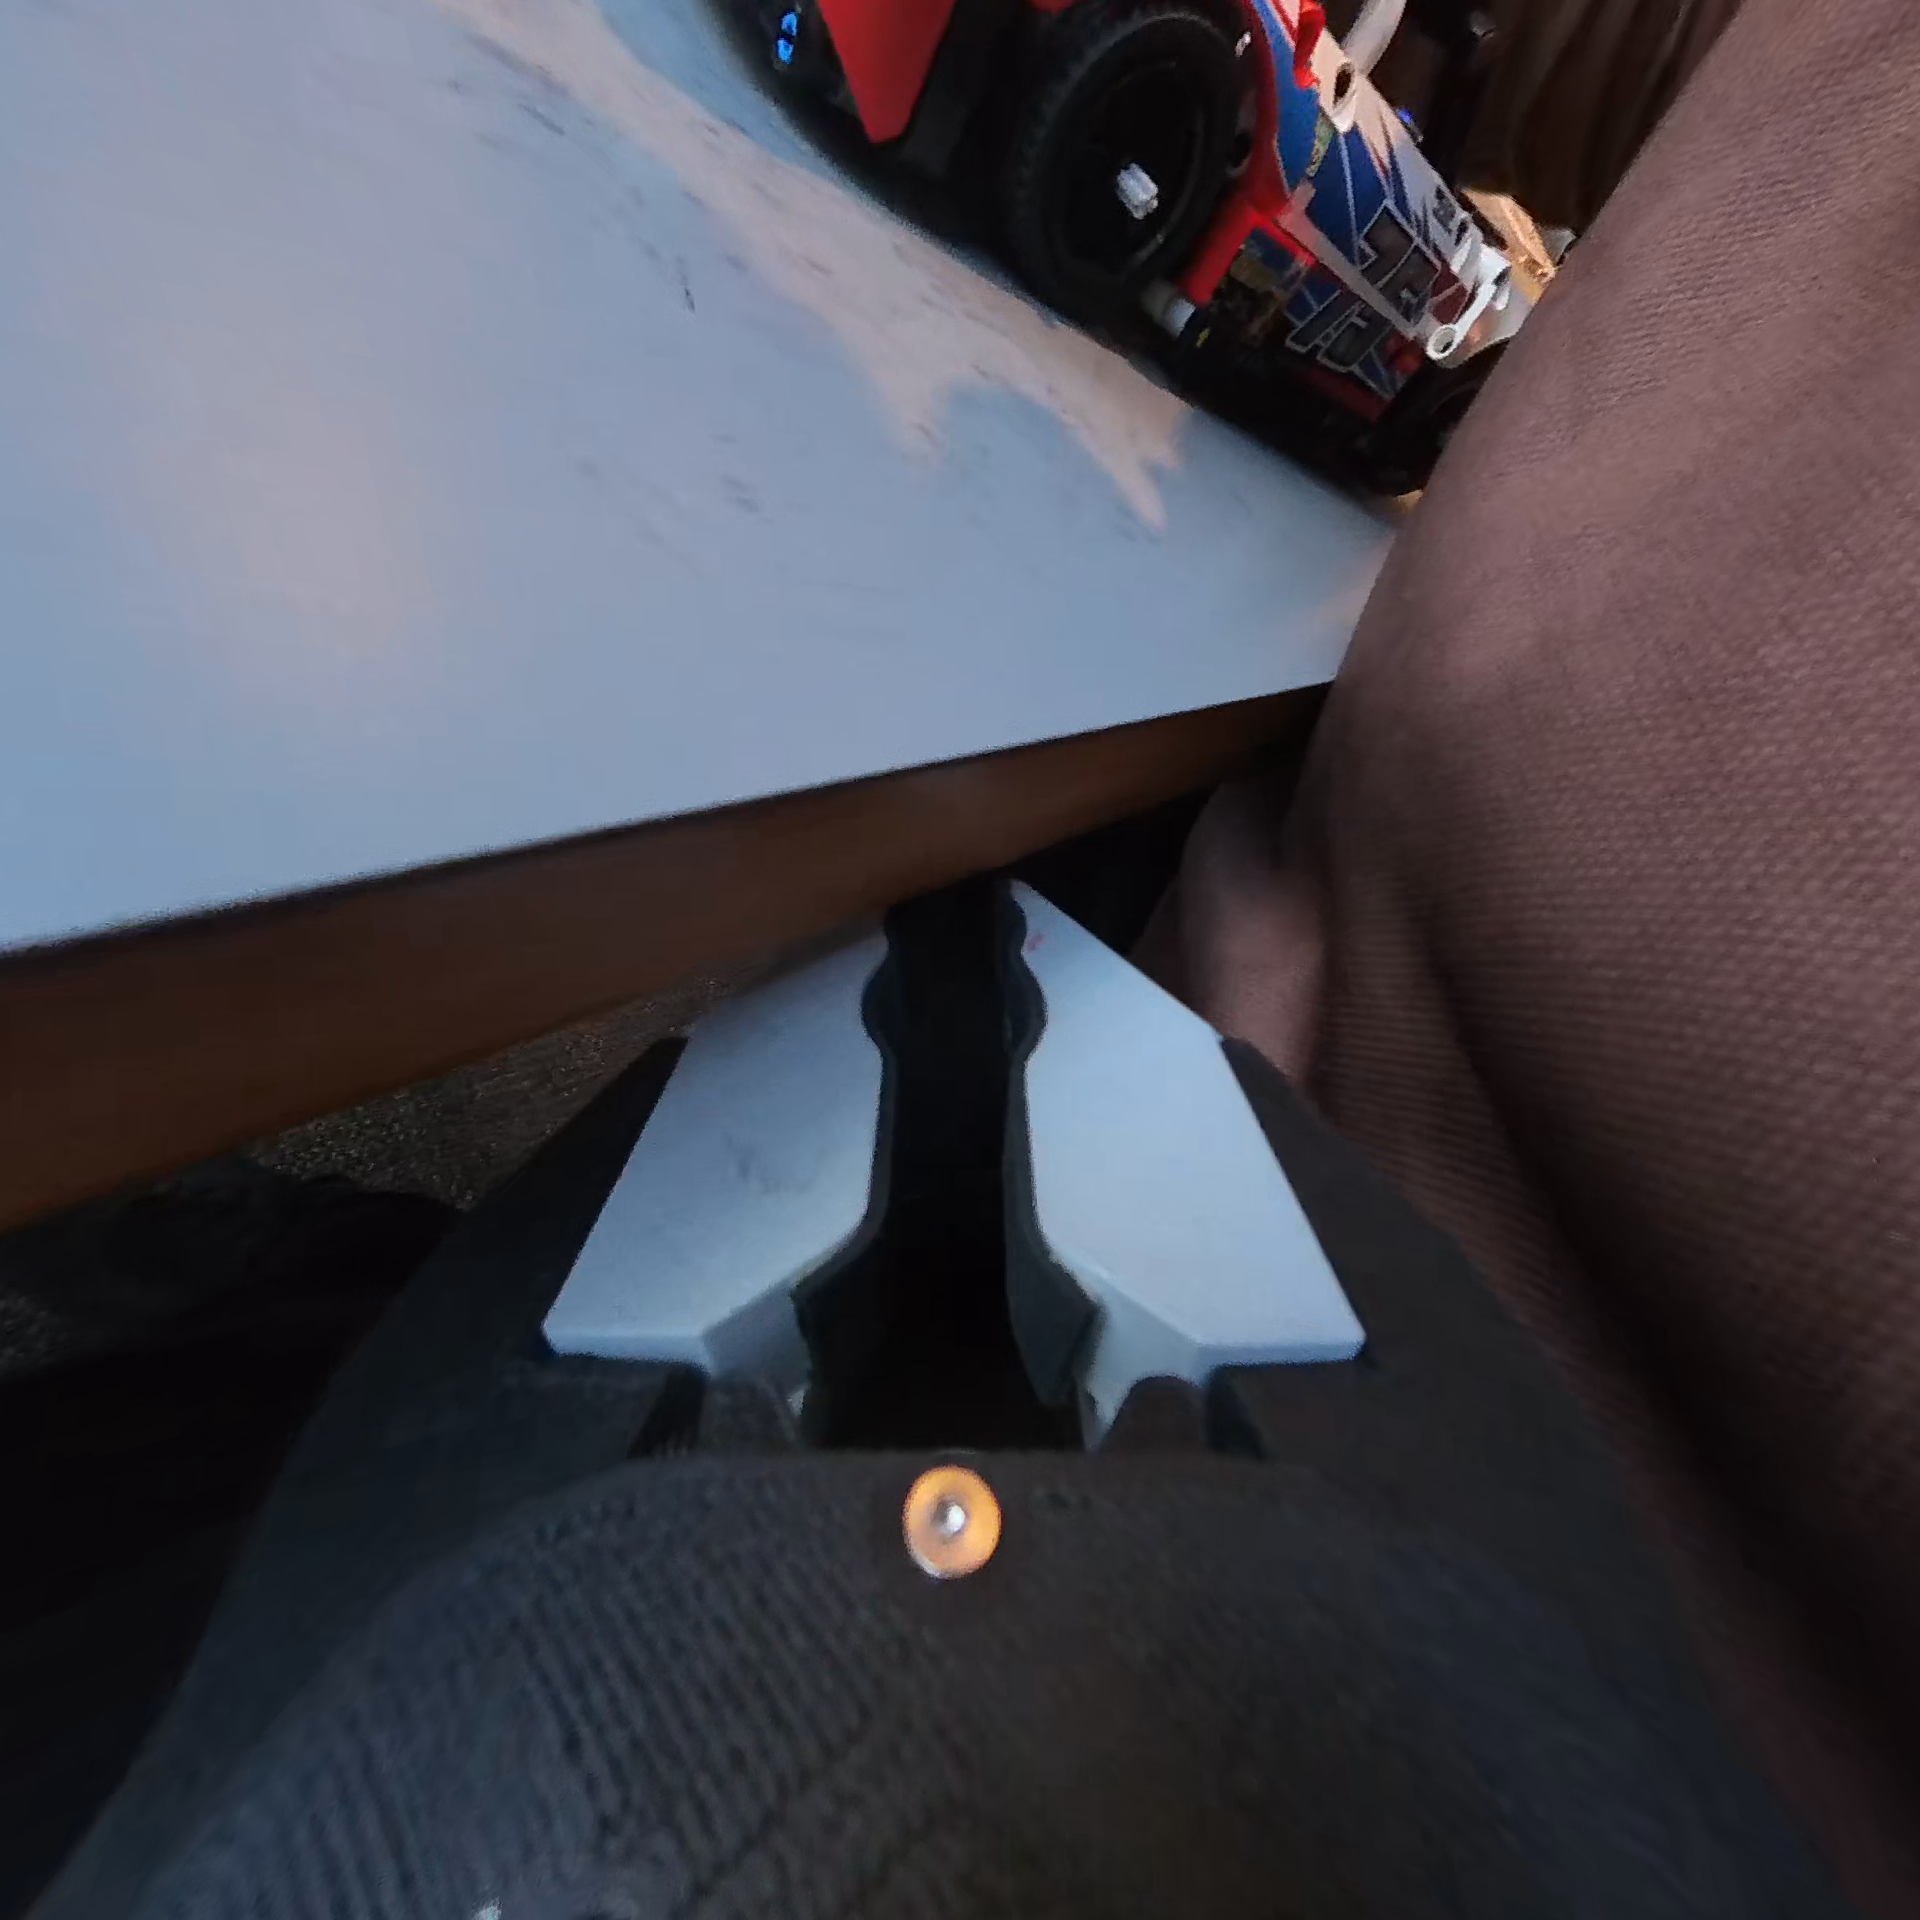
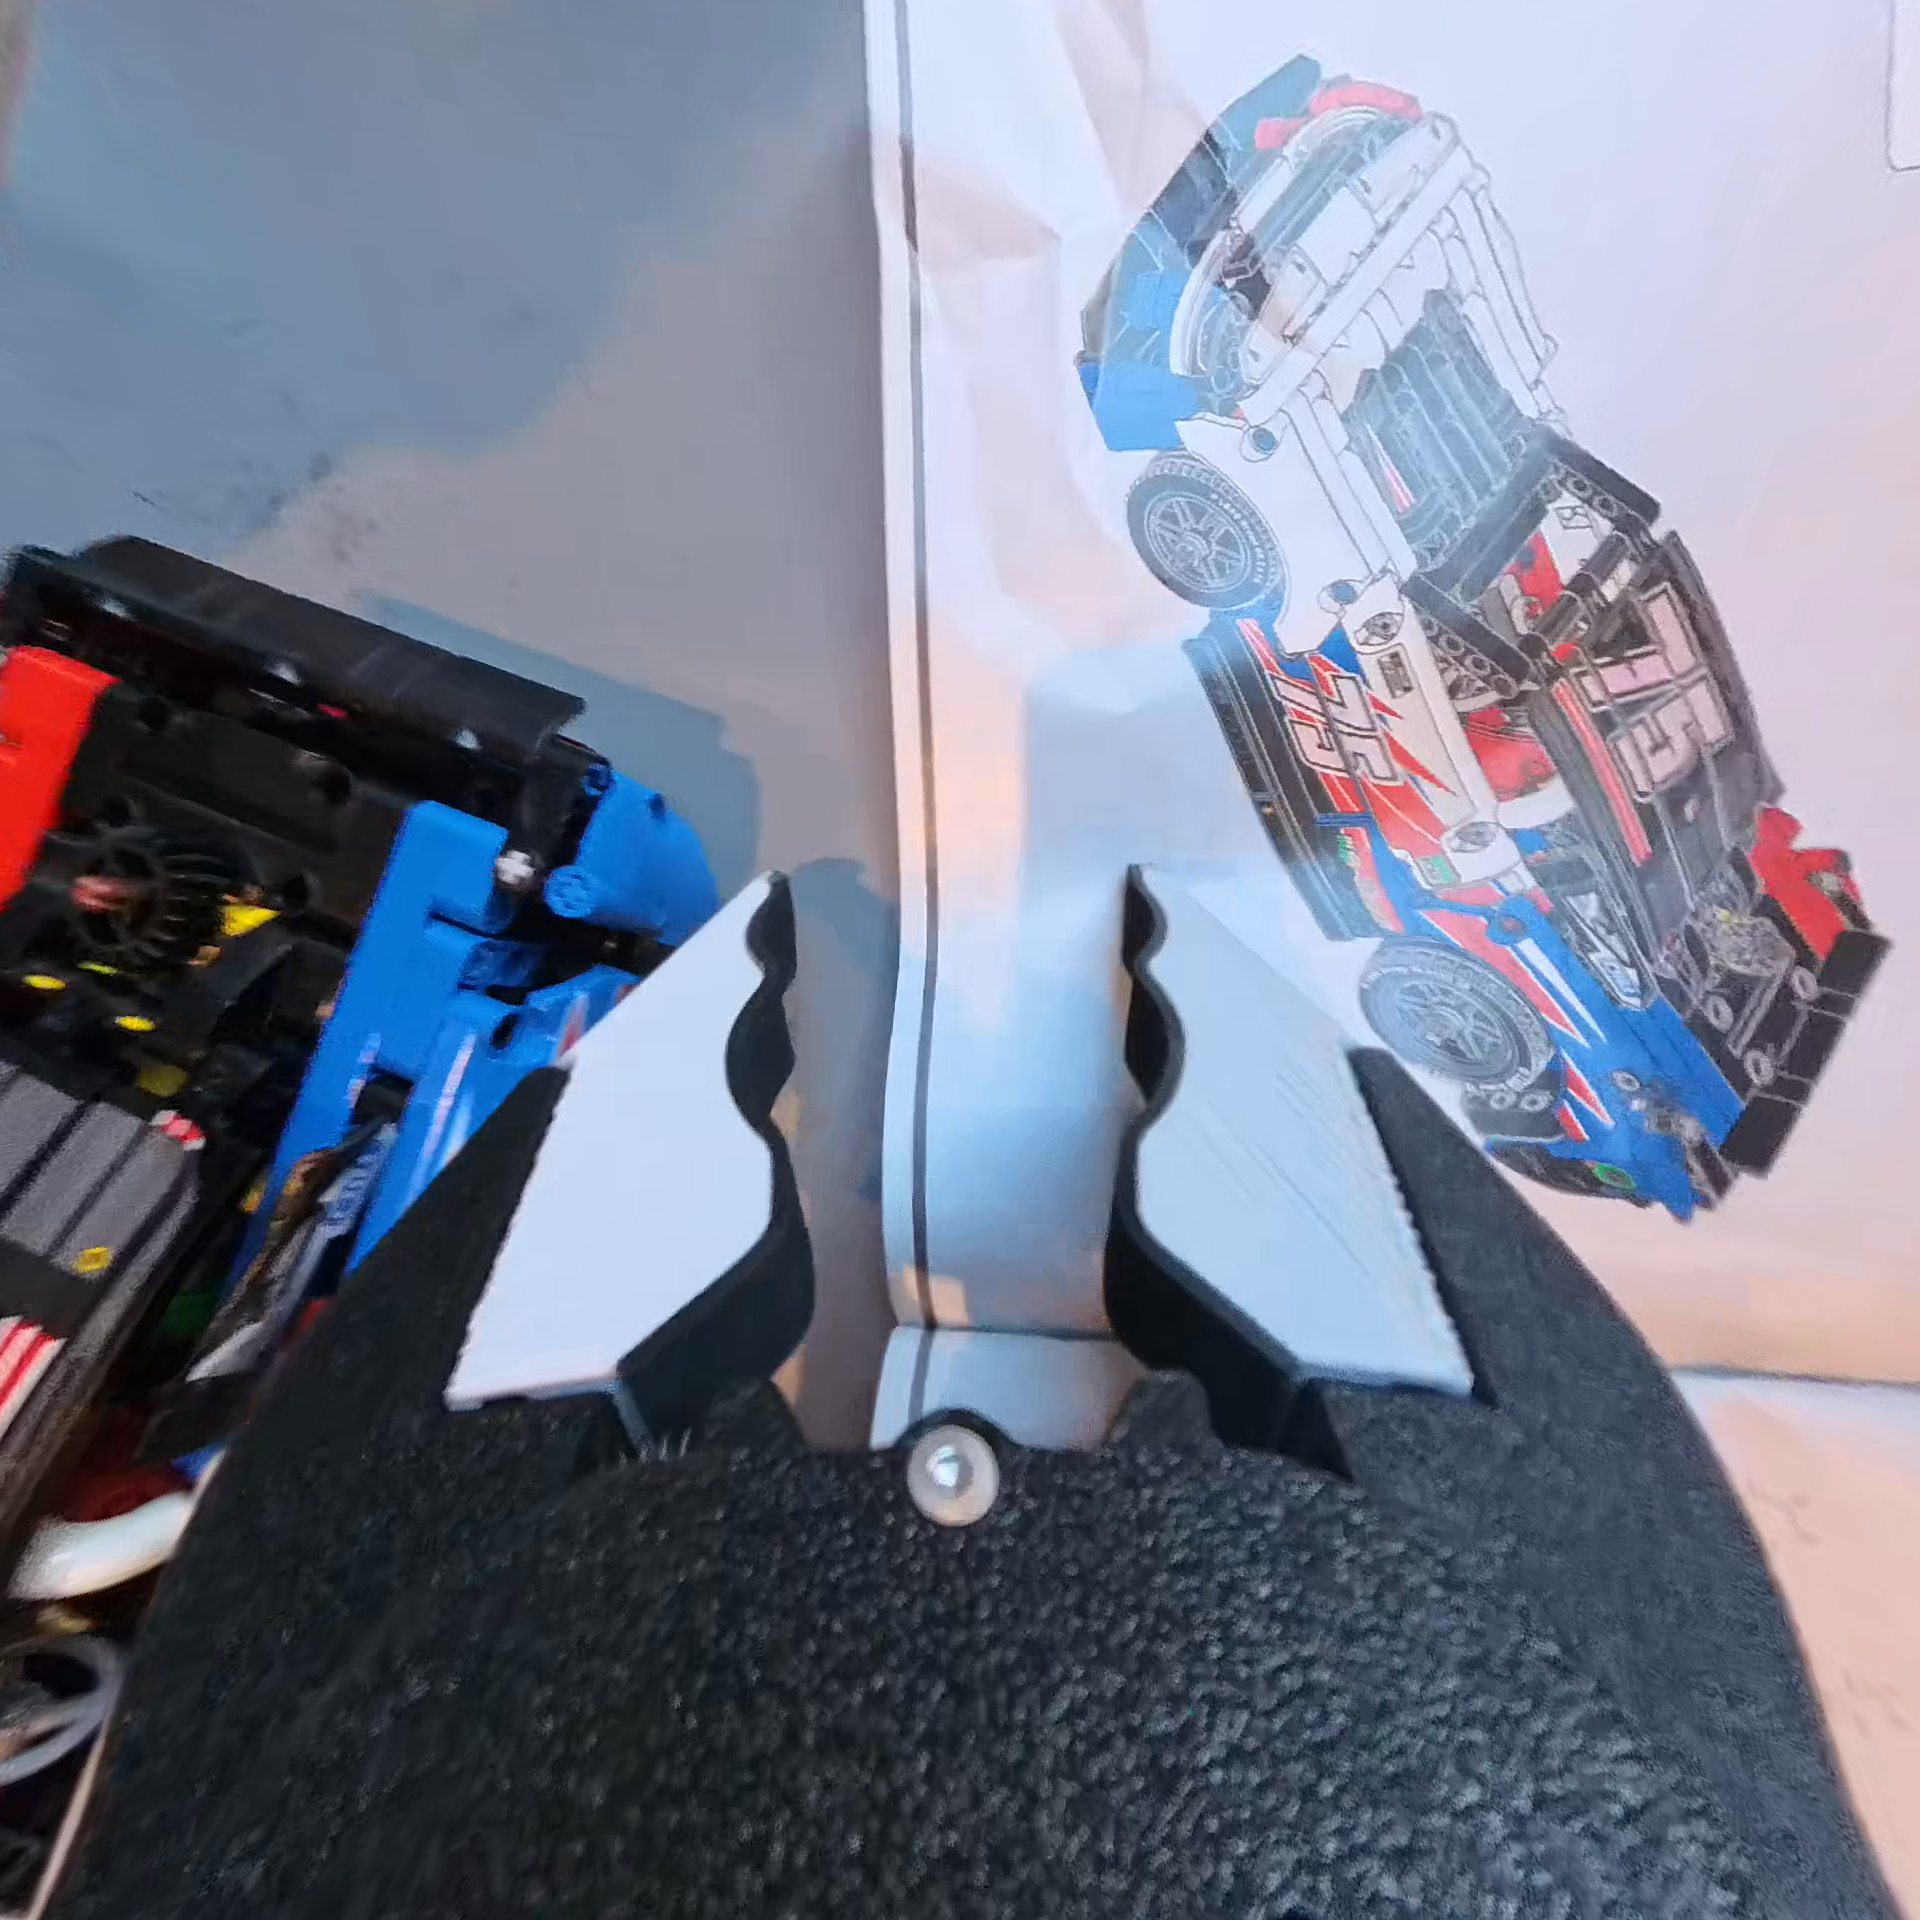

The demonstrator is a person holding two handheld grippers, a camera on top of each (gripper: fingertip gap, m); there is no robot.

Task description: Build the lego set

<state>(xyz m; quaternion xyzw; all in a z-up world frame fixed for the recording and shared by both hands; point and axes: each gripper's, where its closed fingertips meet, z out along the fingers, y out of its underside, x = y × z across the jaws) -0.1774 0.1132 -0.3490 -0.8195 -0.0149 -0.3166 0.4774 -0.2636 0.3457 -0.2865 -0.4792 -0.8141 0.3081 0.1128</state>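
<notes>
- My left jaws (image 1: 940,935) sit nearly together, only a narrow slot between them and nothing in it. They hang below the surface (image 1: 416,520) edge, beside brown cloth (image 1: 1610,831) at 3 o'clock, so I judge this hand is parked off the work.
- My right jaws (image 2: 956,904) stand wide apart and empty, low over the booklet (image 2: 1039,727), straddling its left edge at 12 o'clock. I judge that is either to pinch the page or to consult it.
- The car (image 2: 312,935) sits at 9 o'clock of my right jaws, just beside the left one, resting on the surface (image 2: 468,364) within easy reach. From my left it lies far off at 1 o'clock.
- Farthest, at 2 o'clock, the booklet shows a picture (image 2: 1475,675) of the finished car, a guide to match. Its sides bear number decals, which I leave unread. I see no brand mark.
</notes>
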